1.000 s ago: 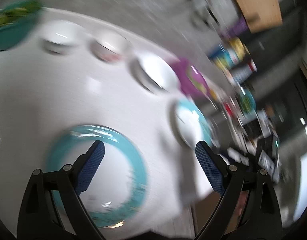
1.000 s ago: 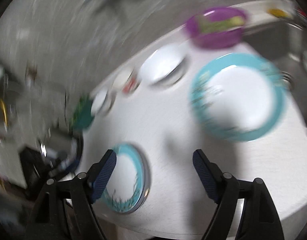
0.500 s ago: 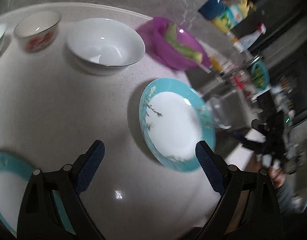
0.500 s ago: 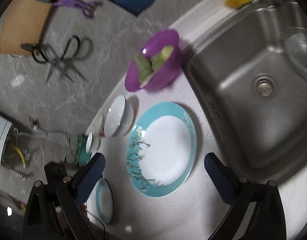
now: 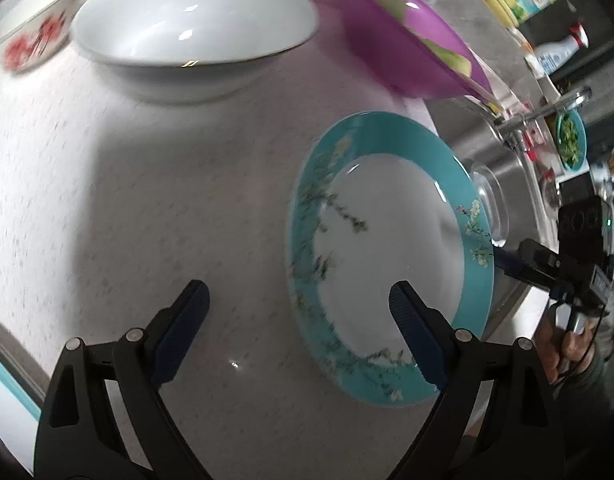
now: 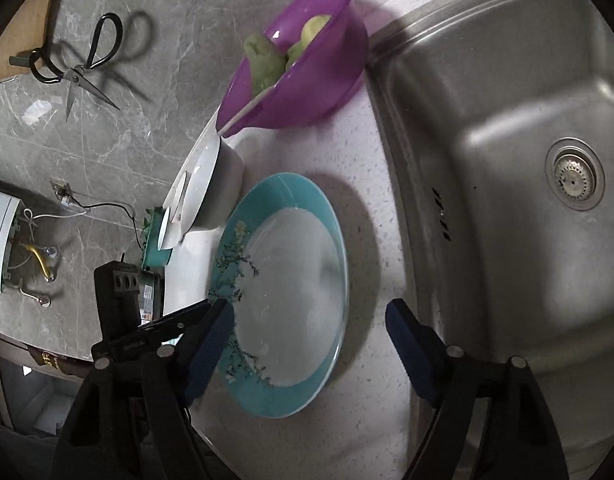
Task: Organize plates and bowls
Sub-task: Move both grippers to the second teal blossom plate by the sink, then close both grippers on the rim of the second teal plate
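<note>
A teal-rimmed white plate (image 5: 387, 256) lies on the white counter beside the sink; it also shows in the right wrist view (image 6: 291, 292). My left gripper (image 5: 299, 316) is open and empty, its right finger over the plate's near rim. My right gripper (image 6: 309, 336) is open and empty, straddling the plate's near right edge. A large white bowl (image 5: 195, 32) stands behind the plate, with a small red-flowered bowl (image 5: 35, 36) to its left. A second teal plate's edge (image 5: 7, 392) shows at far left.
A purple bowl with green vegetables (image 6: 295, 60) stands at the counter's back by the steel sink (image 6: 507, 184). A glass lid (image 5: 491, 204) lies in the sink. A teal bowl (image 6: 157, 240) stands far along the counter. Scissors (image 6: 79, 68) hang on the wall.
Both grippers have moved in closer to the teal-rimmed plate by the sink. The second teal plate has slid out to the left wrist view's far left edge.
</note>
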A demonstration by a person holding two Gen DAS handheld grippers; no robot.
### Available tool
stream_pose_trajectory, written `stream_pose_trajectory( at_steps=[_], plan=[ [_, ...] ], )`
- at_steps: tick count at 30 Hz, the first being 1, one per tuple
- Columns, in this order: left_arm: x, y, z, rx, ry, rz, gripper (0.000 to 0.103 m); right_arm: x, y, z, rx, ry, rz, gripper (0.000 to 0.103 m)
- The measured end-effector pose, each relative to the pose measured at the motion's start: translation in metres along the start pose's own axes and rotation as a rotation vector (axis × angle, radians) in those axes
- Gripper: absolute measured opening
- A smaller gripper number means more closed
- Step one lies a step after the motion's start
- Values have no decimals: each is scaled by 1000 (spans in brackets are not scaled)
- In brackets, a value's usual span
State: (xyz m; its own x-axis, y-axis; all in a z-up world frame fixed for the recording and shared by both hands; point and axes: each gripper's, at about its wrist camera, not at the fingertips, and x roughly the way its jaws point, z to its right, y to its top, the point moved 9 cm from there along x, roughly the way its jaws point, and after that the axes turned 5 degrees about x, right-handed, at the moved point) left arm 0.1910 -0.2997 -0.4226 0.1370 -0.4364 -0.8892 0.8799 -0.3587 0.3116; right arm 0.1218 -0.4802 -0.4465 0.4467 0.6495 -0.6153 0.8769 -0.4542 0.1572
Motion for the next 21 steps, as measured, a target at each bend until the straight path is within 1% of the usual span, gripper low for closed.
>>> stream_pose_trajectory(
  at_steps=[2,4,6,8,10,13,14,15,16,17,19,20,21],
  plan=[
    [7,2,7,11,2,-6,91,4,2,1,-5,2,-10,76],
    [10,3,8,20,15,-9,91,9,2,1,-15,-2,-25,72],
    [12,5,13,31,24,-9,90,14,2,2,-24,-12,-45,66],
    [12,7,15,40,28,-5,89,18,0,5,-13,-13,-59,60],
    [10,10,17,43,31,-1,83,21,-1,8,-2,-7,-65,57],
    [9,16,19,43,20,1,71,23,-1,6,4,1,-68,57],
    [9,18,18,42,18,2,59,24,0,6,4,2,-71,57],
    [10,20,18,43,23,-1,43,25,-1,5,3,5,-77,57],
    [11,21,18,46,31,-6,34,27,-1,4,3,9,-90,56],
    [12,22,17,49,46,-12,26,29,-3,3,2,8,-104,52],
    [11,22,15,52,58,-15,25,32,-2,3,-7,-14,-116,46],
    [12,23,14,49,65,-17,22,31,-2,5,-6,-29,-116,40],
    [11,23,13,43,65,-15,21,30,-2,9,0,-59,-116,24]
  ],
)
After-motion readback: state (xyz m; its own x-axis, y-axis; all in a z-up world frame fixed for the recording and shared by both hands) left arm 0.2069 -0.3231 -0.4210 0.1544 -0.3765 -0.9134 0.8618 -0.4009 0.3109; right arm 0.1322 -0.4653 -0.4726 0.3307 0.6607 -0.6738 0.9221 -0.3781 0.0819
